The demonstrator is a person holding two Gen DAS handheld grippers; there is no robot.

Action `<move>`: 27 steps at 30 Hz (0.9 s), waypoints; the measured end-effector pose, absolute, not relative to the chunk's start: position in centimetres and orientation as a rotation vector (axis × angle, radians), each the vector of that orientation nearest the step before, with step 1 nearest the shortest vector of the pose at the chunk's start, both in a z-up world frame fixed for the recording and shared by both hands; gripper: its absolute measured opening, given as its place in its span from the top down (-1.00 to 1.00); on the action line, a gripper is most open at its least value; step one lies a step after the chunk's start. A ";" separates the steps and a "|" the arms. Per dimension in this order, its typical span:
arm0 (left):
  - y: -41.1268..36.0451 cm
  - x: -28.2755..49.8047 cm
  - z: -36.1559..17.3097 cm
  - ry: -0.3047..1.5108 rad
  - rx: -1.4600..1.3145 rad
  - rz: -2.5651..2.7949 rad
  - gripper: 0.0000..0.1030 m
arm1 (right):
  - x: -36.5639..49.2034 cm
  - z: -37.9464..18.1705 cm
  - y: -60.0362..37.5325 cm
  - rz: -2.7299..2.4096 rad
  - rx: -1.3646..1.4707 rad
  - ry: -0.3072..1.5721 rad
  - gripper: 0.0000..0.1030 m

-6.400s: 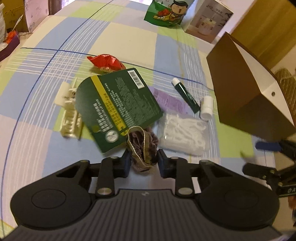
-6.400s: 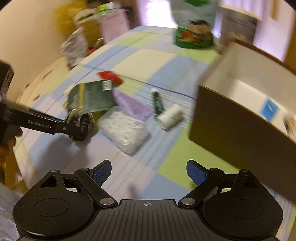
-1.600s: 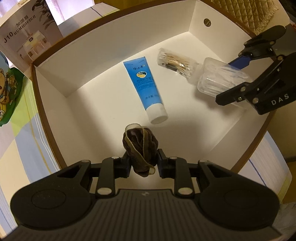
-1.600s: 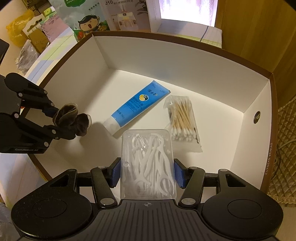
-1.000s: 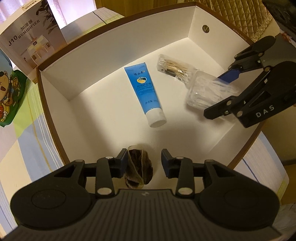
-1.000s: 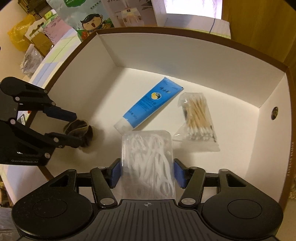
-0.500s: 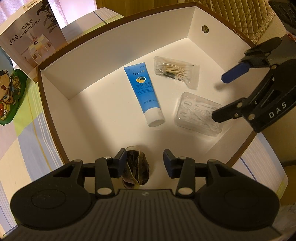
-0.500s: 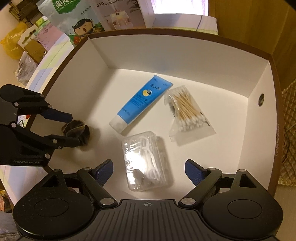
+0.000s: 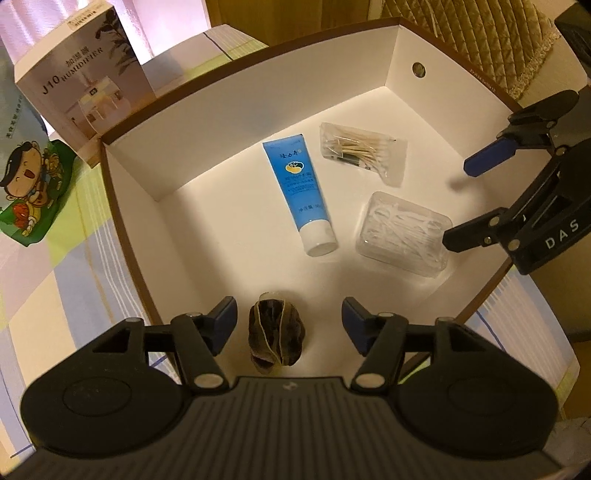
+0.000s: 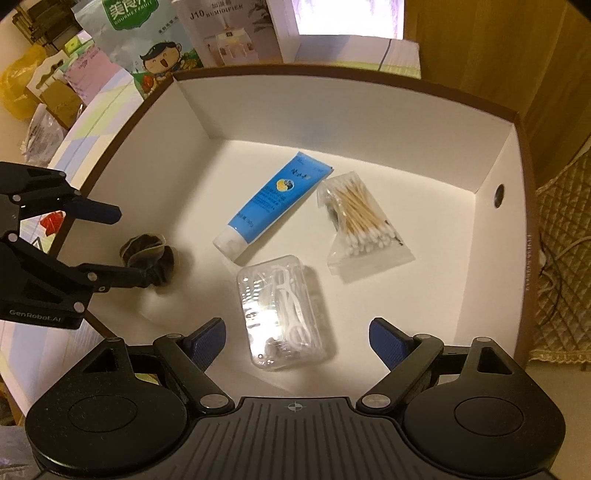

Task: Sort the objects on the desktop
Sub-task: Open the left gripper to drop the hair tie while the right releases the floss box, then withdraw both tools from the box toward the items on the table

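A brown cardboard box with white inside (image 9: 258, 92) (image 10: 369, 110) holds a blue tube (image 9: 299, 192) (image 10: 273, 201), a bag of cotton swabs (image 9: 360, 151) (image 10: 360, 225), a clear case of floss picks (image 9: 404, 232) (image 10: 282, 310) and a brown hair scrunchie (image 9: 275, 338) (image 10: 149, 258). My left gripper (image 9: 288, 321) (image 10: 125, 245) is open above the scrunchie, which lies loose on the box floor. My right gripper (image 10: 297, 338) (image 9: 469, 201) is open above the floss case, which lies free on the floor.
A humidifier box (image 9: 81, 81) (image 10: 229, 33) and a green snack bag (image 9: 26, 184) (image 10: 147, 48) stand on the checked tablecloth (image 9: 55, 277) behind the box. A quilted cushion (image 9: 476, 33) (image 10: 565, 258) lies on the box's far side.
My left jaws opened wider and the scrunchie rests on the box floor. My right gripper, which dropped the floss case half a second ago, stays open above it.
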State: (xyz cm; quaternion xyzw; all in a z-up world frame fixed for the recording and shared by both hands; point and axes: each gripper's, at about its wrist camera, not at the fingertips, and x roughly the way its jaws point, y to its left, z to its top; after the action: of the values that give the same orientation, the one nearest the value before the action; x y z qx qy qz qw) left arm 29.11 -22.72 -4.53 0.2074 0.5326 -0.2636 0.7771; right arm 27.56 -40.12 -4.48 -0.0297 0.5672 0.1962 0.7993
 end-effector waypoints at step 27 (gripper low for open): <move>-19.8 23.6 1.2 1.012 0.386 -0.510 -0.57 | 20.7 1.4 -38.6 0.333 -0.074 1.013 -0.75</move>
State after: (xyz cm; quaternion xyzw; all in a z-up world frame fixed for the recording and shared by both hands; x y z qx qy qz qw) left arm 23.60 -19.77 1.21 0.1817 0.4762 -0.2398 0.8263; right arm 20.70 -38.62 1.42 -0.0352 0.4826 0.1589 0.8606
